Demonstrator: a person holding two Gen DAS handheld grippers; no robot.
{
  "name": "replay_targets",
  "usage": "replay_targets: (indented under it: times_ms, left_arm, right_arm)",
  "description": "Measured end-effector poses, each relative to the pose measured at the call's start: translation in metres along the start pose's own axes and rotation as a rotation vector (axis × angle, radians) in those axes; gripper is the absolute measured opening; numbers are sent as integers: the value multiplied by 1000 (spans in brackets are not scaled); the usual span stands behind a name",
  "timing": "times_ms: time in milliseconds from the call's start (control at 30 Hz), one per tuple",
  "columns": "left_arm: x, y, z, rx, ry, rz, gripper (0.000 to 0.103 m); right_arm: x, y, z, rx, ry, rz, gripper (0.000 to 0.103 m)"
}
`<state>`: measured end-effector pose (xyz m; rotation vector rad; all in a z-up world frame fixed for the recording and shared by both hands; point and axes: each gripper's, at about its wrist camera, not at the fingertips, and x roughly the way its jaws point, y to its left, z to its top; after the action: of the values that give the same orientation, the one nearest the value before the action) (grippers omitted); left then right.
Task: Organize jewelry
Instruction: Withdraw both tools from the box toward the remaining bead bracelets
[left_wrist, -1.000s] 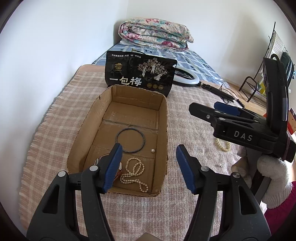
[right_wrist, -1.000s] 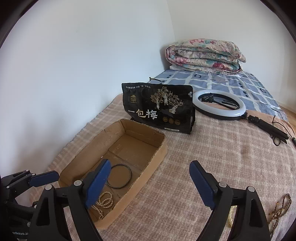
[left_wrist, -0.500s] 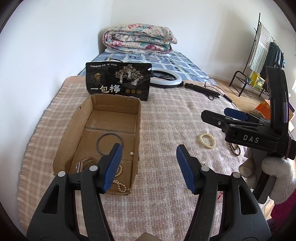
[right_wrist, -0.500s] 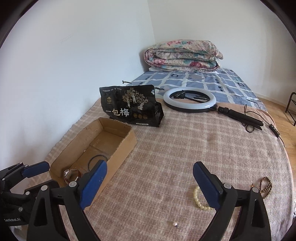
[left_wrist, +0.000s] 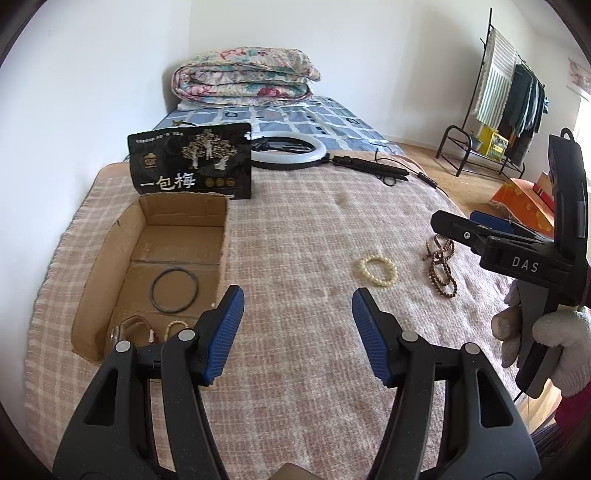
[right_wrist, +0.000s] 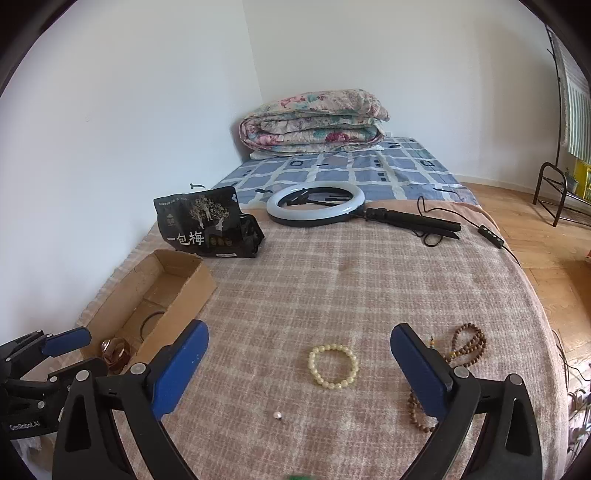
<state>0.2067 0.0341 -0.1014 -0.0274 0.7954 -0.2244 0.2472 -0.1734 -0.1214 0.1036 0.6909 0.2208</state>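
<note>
An open cardboard box lies on the plaid blanket at the left. It holds a black ring, a pearl necklace and an amber piece. A cream bead bracelet, a brown bead string and a small loose pearl lie on the blanket to the right. My left gripper is open and empty beside the box. My right gripper is open and empty, with the bracelet between its fingers in view.
A black snack bag stands behind the box. A ring light with its black handle and cable lies at the back. A folded quilt sits on the blue bed. A clothes rack stands far right.
Both grippers have swung right, away from the box and toward the loose bracelets. The cream bracelet and brown beads have come into view. Both grippers stay open.
</note>
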Motion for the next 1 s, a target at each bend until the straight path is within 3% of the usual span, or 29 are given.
replay_targets:
  times_ms: [200,433,733,1000]
  left_arm:
    - [8,-25,-6,59,-14,-34,63]
    - [23,-56,-13,116,30,-86,63]
    - [53,-77,-32,102,139,-165,63]
    - [78,-106,-64,171,235,-236,63]
  right_arm:
    - [-13,-34,-14,37,3,-37,102]
    - [-29,-83,-34,92,-30,-86,103]
    - [-28,-135,-49,185,-13,-191,103]
    - [-4,-156,-57,153,68,-277,103]
